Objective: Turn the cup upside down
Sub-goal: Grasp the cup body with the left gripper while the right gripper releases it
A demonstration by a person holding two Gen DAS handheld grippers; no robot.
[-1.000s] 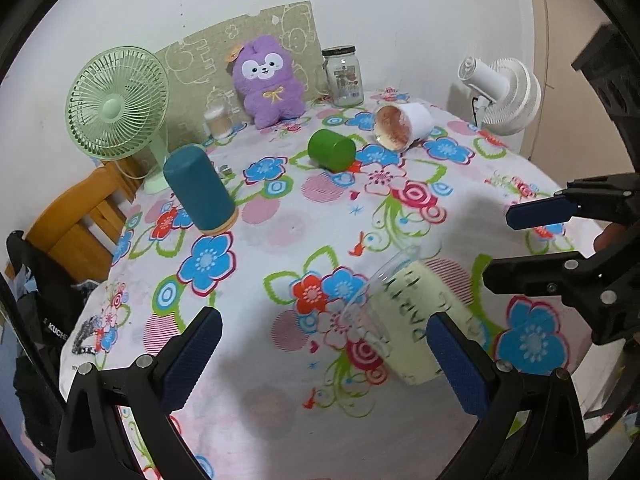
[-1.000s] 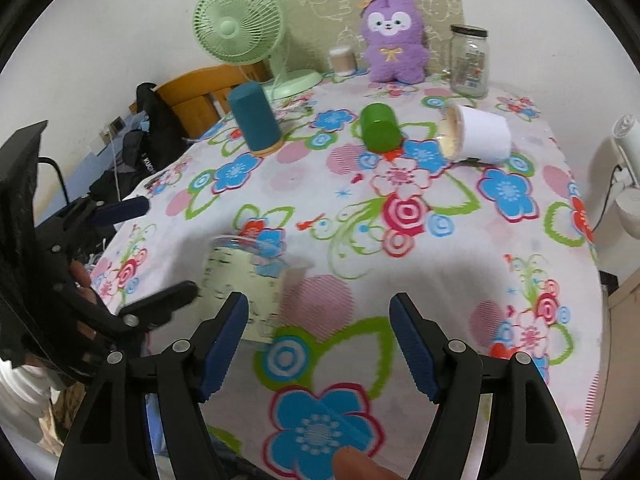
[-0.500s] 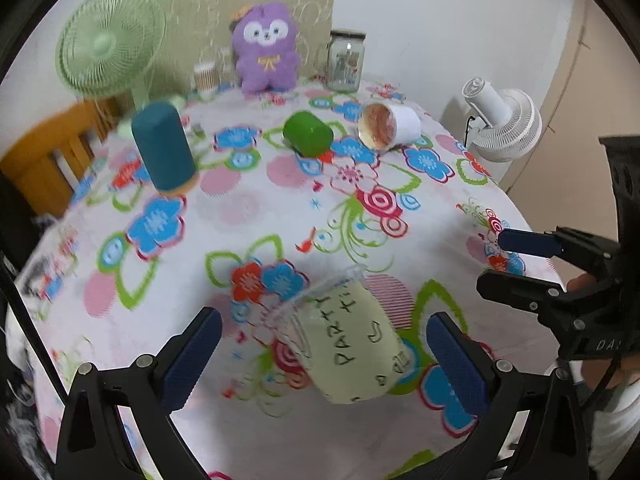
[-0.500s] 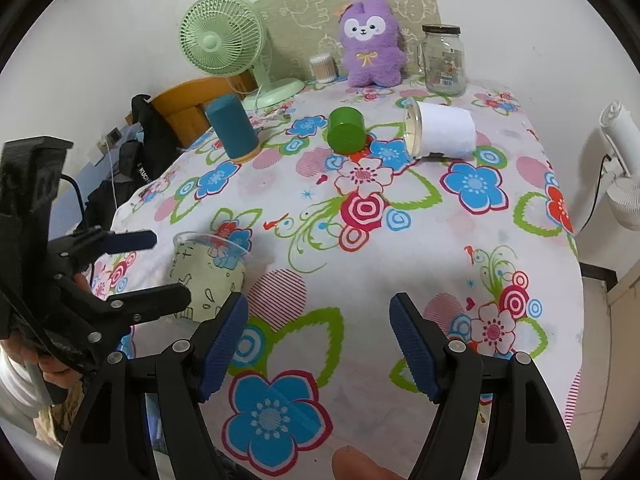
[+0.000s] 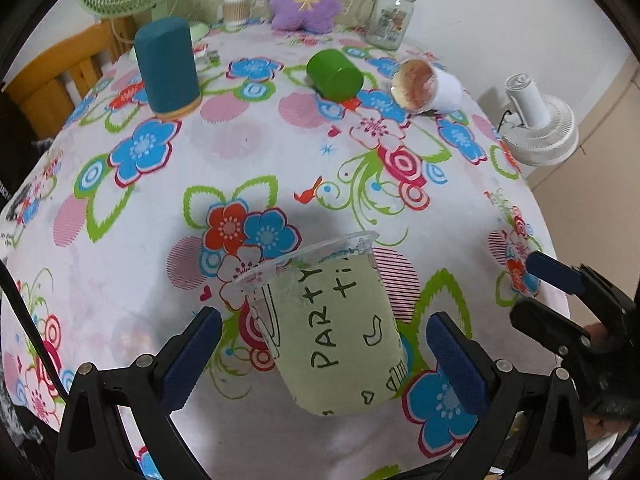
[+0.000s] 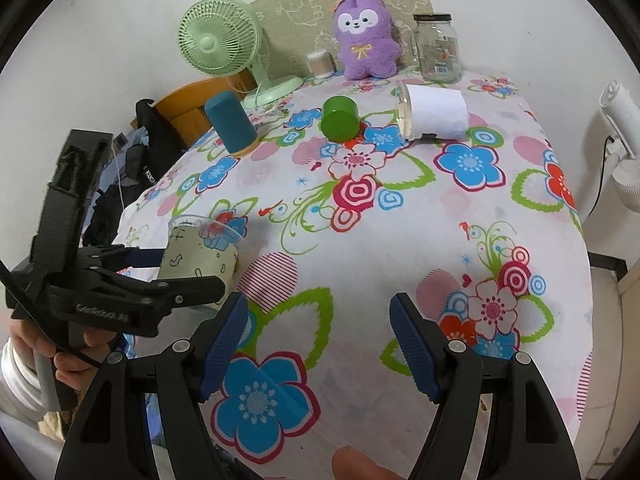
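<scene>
While four cups share the floral table (image 6: 460, 216), only one is in play: the pale green cup (image 5: 336, 332) lettered "PARTY", mouth up, between the spread fingers of the left gripper (image 5: 324, 356), neither pad touching. A second ago it lay further right of the fingers. Right gripper (image 6: 320, 344) also wide apart, holding nothing. Others: teal cup (image 5: 166, 68) upside down, green cup (image 5: 334, 74) and white cup (image 5: 428, 88) on their sides (one jar (image 6: 438, 50), two fans behind).
</scene>
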